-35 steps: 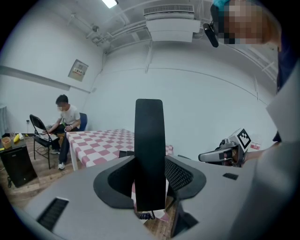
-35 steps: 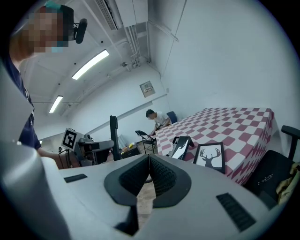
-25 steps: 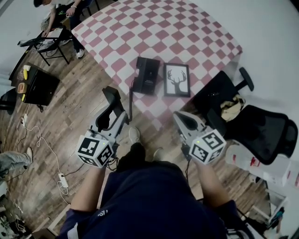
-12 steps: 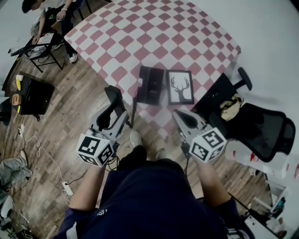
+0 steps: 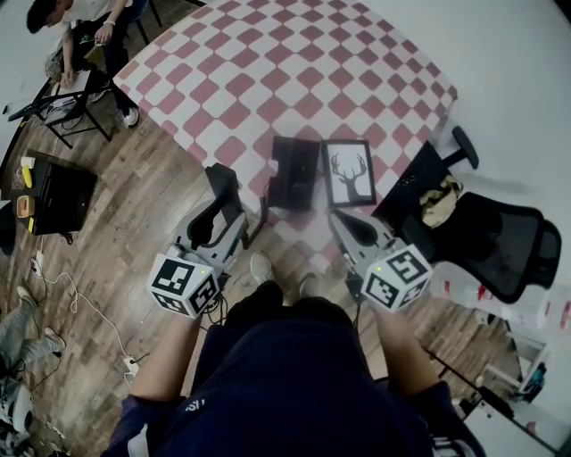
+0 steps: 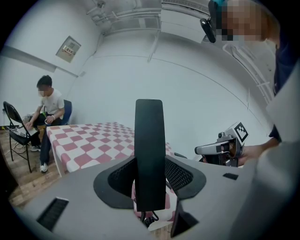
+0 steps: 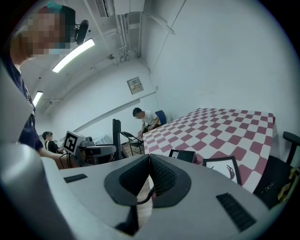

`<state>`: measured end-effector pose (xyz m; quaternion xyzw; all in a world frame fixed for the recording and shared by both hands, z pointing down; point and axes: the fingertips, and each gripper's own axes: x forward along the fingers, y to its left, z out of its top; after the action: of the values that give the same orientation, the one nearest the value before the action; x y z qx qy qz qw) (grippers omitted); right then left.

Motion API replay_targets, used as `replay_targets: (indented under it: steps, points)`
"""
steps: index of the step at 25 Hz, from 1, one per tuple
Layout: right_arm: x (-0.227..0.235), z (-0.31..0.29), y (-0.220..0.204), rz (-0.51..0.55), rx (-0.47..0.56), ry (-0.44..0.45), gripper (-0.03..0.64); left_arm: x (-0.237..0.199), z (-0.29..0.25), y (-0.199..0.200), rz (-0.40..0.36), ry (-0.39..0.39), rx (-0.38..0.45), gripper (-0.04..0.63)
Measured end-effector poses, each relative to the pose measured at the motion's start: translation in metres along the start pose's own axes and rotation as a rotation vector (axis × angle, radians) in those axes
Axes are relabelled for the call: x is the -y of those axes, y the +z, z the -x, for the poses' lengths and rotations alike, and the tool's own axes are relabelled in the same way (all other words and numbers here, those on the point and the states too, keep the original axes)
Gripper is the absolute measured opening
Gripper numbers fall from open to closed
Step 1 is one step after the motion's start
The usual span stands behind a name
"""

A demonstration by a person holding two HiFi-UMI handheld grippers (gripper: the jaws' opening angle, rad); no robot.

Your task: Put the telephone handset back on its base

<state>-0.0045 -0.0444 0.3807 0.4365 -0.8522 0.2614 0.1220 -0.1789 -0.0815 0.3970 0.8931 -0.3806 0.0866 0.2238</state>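
The black telephone handset (image 5: pixel 223 185) stands upright in my left gripper (image 5: pixel 219 217), whose jaws are shut on it; in the left gripper view the handset (image 6: pixel 149 157) fills the gap between the jaws. Its coiled cord (image 5: pixel 260 217) runs to the black base (image 5: pixel 293 172), which lies near the front edge of the checkered table (image 5: pixel 268 62), just ahead of the handset and to its right. My right gripper (image 5: pixel 344 223) hovers at the table edge below a framed deer picture (image 5: pixel 349 173), jaws shut on nothing. In the right gripper view the base (image 7: pixel 183 156) lies ahead.
A black office chair (image 5: pixel 486 236) with a bag on a second seat stands right of the table. A person (image 5: pixel 76 27) sits at a small folding stand at the far left. A black case (image 5: pixel 58 187) and cables lie on the wooden floor.
The table, base and picture have come closer to both grippers over the last second. The left gripper still holds the handset, now nearer the base.
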Motion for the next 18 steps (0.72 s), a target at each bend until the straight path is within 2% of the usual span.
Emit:
replay_targets:
  steps: [9, 18]
  points:
    - [0.012, -0.008, -0.001, -0.014, -0.017, -0.002, 0.017, -0.008, -0.016, -0.009, 0.027, -0.001, -0.036, 0.219]
    - [0.041, -0.015, -0.002, -0.028, -0.030, 0.058, 0.017, -0.004, -0.041, -0.019, 0.047, 0.050, -0.084, 0.219]
